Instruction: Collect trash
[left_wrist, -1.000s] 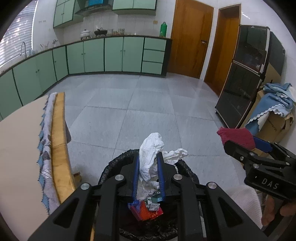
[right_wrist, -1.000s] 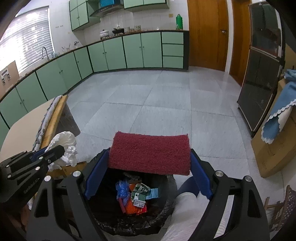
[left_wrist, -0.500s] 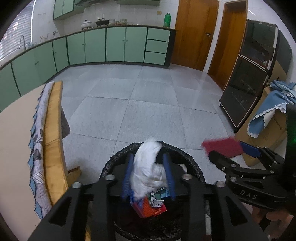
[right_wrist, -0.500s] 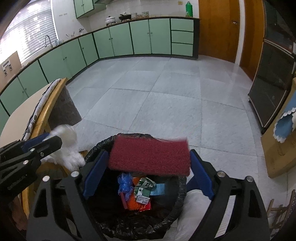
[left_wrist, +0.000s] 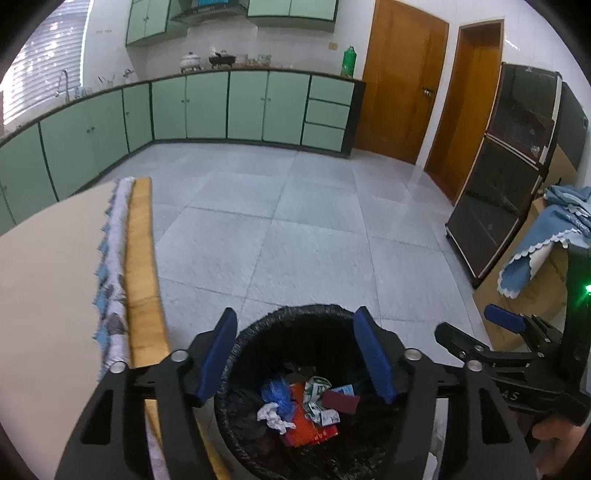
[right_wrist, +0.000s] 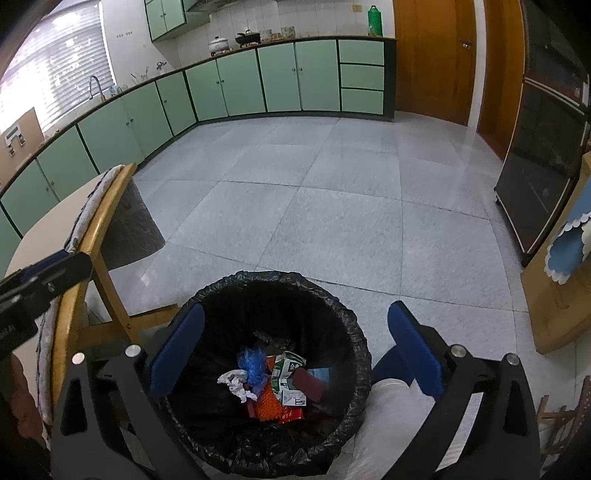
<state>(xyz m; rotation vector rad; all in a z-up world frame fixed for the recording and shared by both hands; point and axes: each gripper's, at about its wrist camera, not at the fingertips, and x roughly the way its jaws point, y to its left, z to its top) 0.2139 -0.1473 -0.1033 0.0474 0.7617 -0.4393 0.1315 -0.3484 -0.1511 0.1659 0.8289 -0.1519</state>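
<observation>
A bin with a black liner (left_wrist: 258, 325) (right_wrist: 351, 317) stands on the floor below both grippers. Inside lie a crumpled white tissue (left_wrist: 275, 415) (right_wrist: 236, 384), a dark red scouring pad (left_wrist: 340, 400) (right_wrist: 308, 382), blue plastic, a red wrapper and printed paper. My left gripper (left_wrist: 295, 354) is open and empty above the bin mouth. My right gripper (right_wrist: 295, 343) is open and empty above the bin; it also shows at the right of the left wrist view (left_wrist: 480, 339).
A table with a wooden edge (left_wrist: 142, 258) (right_wrist: 107, 206) and a patterned cloth stands at the left, close to the bin. A dark glass cabinet (left_wrist: 517, 166) and a cardboard box with a blue cloth (left_wrist: 546, 236) stand at the right. Green cupboards line the far wall.
My left gripper opened and the white tissue fell into the bin. My right gripper opened and the red scouring pad fell into the bin.
</observation>
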